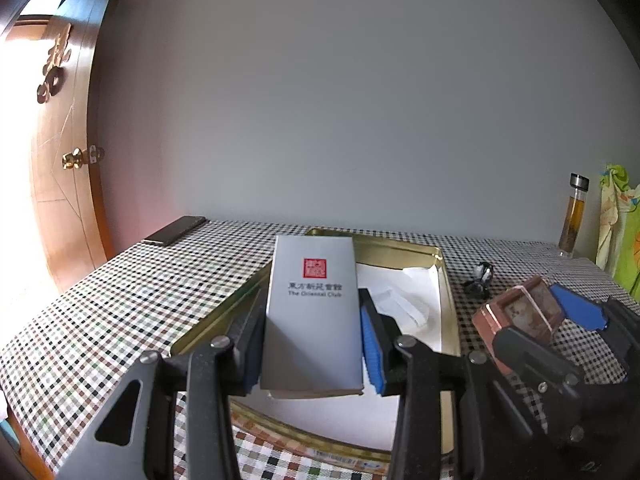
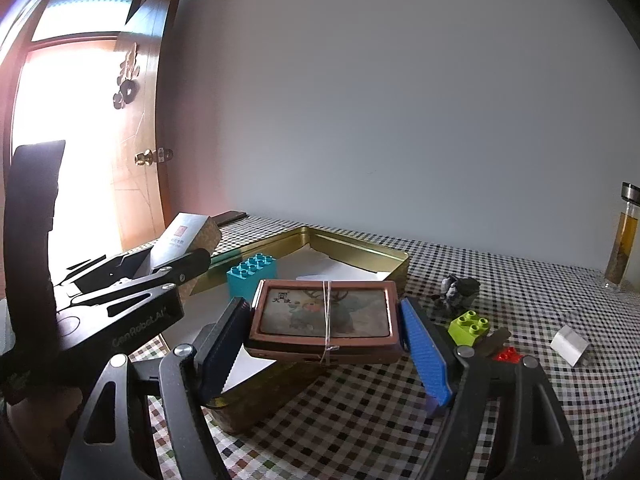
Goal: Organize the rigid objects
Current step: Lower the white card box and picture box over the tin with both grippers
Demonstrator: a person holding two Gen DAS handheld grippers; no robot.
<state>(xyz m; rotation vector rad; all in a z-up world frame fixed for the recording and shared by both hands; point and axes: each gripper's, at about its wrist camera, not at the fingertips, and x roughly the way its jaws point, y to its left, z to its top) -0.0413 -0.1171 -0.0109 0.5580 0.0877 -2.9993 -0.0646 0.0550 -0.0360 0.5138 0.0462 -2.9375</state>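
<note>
My left gripper point(image 1: 314, 320) is shut on a grey box point(image 1: 314, 272) with a red seal, held flat above an open gold tin point(image 1: 400, 248) lined with white paper. The right wrist view shows the same grey box point(image 2: 188, 232) at the left, in the left gripper point(image 2: 160, 258). My right gripper point(image 2: 322, 304) is shut on a brown framed box point(image 2: 360, 316) with a deer picture and a rubber band, held over the gold tin's point(image 2: 360, 248) near right corner. A teal brick point(image 2: 252, 276) stands in the tin. The right gripper point(image 1: 540, 320) with its brown box point(image 1: 516, 312) also shows in the left wrist view.
On the checked cloth right of the tin lie a green brick point(image 2: 470, 326), a red brick point(image 2: 508, 356), a dark figurine point(image 2: 458, 292) and a small white block point(image 2: 570, 344). A glass bottle point(image 2: 622, 248) stands at the far right by the wall. A dark slab point(image 1: 176, 230) lies at the back left.
</note>
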